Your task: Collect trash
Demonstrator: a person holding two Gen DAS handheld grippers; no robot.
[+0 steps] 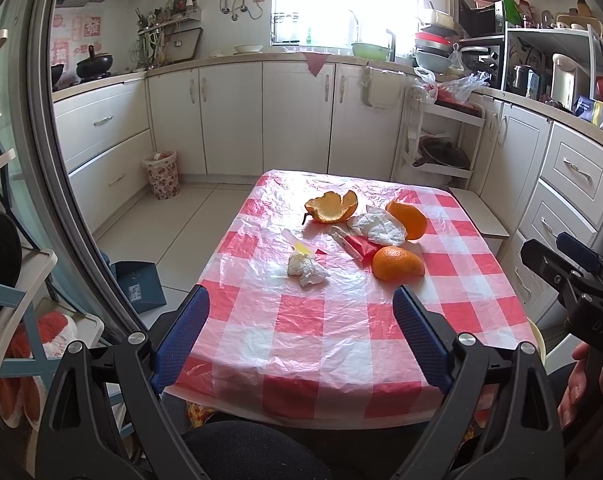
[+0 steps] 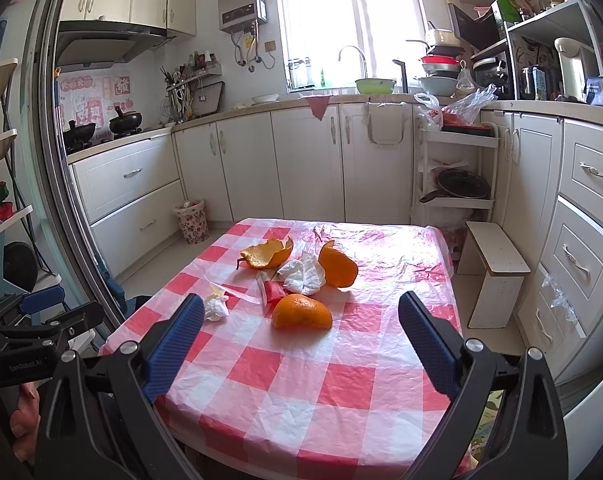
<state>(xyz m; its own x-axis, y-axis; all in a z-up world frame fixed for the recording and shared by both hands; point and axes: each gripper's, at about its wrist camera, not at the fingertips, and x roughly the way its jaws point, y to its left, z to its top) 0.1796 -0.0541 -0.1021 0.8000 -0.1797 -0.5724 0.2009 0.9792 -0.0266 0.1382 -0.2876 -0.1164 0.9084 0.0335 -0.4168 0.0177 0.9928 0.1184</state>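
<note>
Over the near edge of the checked tablecloth [image 1: 321,312], left gripper [image 1: 301,300] hangs with jaws spread wide, nothing between them, and right gripper [image 2: 301,308] is just as wide and empty. Ahead, mid-table, sits the trash: crumpled tissue [image 1: 306,268], a bigger tissue wad [image 1: 377,227], red wrapper [image 1: 359,245], orange peels [image 1: 397,264] and [image 1: 333,208]. Tissue looks featherlight and soft, so pinch its bulk. Peels look stiff, curved, maybe slick; take an edge.
</note>
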